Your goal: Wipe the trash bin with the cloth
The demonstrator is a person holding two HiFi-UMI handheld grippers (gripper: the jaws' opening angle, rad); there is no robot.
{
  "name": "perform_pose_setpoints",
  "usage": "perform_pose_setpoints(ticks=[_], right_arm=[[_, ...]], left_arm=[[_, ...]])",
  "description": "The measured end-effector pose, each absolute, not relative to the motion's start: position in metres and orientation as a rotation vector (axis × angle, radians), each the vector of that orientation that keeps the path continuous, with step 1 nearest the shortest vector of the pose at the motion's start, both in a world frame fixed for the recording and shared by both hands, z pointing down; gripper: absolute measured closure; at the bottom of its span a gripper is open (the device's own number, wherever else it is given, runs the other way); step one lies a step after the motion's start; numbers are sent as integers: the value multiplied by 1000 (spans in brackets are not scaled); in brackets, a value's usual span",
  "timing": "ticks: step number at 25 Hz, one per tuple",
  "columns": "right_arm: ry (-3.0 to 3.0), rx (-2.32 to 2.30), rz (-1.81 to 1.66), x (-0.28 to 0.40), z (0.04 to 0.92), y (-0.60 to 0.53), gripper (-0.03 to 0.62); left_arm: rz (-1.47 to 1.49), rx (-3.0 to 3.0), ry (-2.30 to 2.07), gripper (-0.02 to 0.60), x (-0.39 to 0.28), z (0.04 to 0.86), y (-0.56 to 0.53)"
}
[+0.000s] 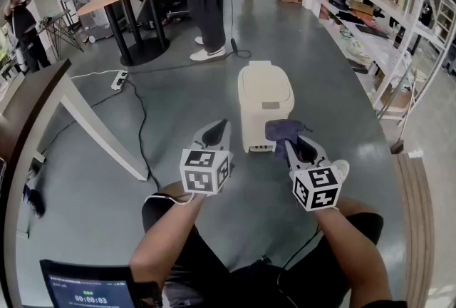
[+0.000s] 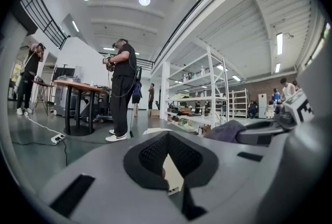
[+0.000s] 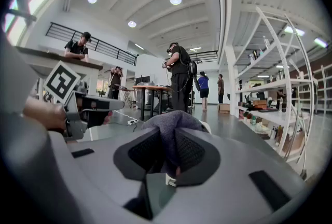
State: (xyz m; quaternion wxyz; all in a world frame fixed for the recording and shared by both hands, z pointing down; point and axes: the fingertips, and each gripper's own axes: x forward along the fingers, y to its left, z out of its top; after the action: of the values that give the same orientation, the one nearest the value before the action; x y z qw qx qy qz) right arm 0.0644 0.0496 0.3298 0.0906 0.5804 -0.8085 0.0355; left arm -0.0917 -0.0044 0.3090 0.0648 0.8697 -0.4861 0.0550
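The purple-grey cloth (image 1: 280, 131) is clamped in the jaws of the right gripper (image 1: 293, 148) just beside the cream trash bin (image 1: 265, 96) (stood on the grey floor (image 1: 178, 107), lid down), while the left gripper (image 1: 216, 134) is held nearby, jaws closed on nothing.

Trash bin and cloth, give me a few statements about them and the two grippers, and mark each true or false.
1. The right gripper has the cloth pinched between its fingers. True.
2. The trash bin has its lid flipped open. False: the lid is down and closed.
3. The left gripper carries a second cloth. False: nothing is between its fingers, which are closed together.
4. The trash bin stands upright on the grey floor, in front of both grippers. True.
5. The trash bin is black. False: it is cream coloured.
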Motion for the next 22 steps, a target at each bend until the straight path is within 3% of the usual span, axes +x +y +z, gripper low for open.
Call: perform_pose_setpoints(ticks=[6,22], right_arm=[[-2394,1720,58,60,337,-4,519],[-2329,1608,360,32,464,-110,519]], left_arm=[[244,2716,-1416,584,-92,299,-60],[257,2542,-1509,584,-86,329,-187]])
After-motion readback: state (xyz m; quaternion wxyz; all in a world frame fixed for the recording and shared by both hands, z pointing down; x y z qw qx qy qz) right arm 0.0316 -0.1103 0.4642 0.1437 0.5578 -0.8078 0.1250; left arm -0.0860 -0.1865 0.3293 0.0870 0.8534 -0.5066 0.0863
